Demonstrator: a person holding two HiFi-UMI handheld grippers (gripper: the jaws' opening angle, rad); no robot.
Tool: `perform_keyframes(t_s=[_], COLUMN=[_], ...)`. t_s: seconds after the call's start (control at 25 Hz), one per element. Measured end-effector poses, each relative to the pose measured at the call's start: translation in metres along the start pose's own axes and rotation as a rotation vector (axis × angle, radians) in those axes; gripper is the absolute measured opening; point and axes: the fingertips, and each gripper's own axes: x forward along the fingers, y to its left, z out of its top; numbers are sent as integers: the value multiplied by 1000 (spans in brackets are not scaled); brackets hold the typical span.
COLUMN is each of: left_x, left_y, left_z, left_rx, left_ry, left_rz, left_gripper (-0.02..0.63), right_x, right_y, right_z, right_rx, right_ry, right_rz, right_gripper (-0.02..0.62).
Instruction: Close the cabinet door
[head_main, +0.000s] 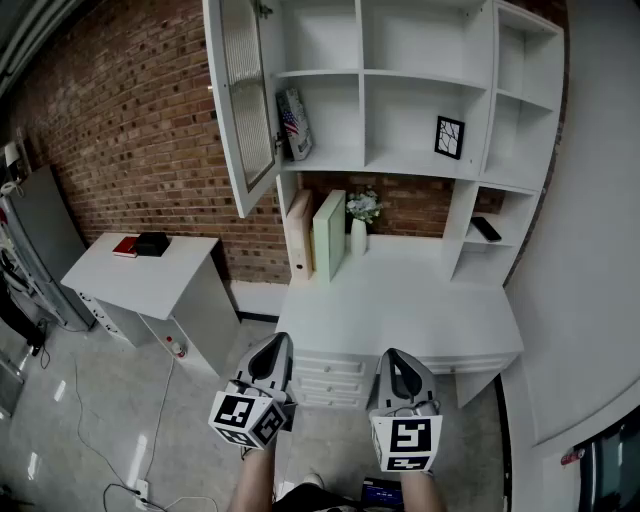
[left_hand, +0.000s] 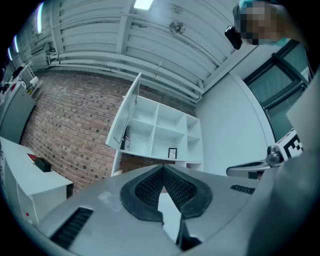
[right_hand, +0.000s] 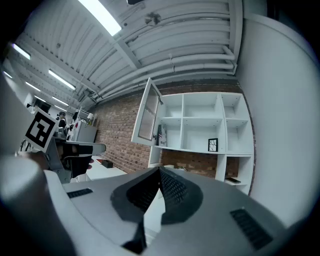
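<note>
Standing open, cabinet door (head_main: 243, 100); ceiling light (right_hand: 100, 17) gripper views only.

Oddments around the room
Beyond the fingertips (head_main: 272, 358): black-framed picture (head_main: 449, 137), white flower vase (head_main: 360, 234), pale green upright folder (head_main: 328, 234); far left, red book (head_main: 125, 247).

white bench (head_main: 400, 300) lies just ahead of the left hand-held gripper (head_main: 270, 350) and right hand-held gripper (head_main: 398, 362). at its far edge, ahead of the left one: tan binder (head_main: 299, 235) and pale green binder (head_main: 328, 233), both upright and side by side, then flower vase (head_main: 360, 222). far left, the lower side bench (head_main: 140, 280) carries a red book (head_main: 125, 247) touching a black box (head_main: 152, 243).
</note>
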Motion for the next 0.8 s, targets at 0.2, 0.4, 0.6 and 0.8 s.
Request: perform_keyframes(t_s=[0.2, 0.4, 0.6, 0.8], left_x=[-5, -4, 4, 24], left_y=[7, 9, 21, 43], left_z=[-1, -7, -9, -18], left_rx=[-32, -24, -19, -16], left_ry=[9, 8, 4, 2], left_rz=[-2, 10, 39, 60], left_gripper=[12, 12, 12, 13], right_x=[1, 5, 20, 54], right_y=[6, -3, -5, -2], right_z=[-2, -13, -17, -24], right_rx=[15, 49, 61, 66], right_ry=[1, 1, 7, 10], right_rz=[12, -5, 7, 35], right_gripper=[0, 6, 8, 8])
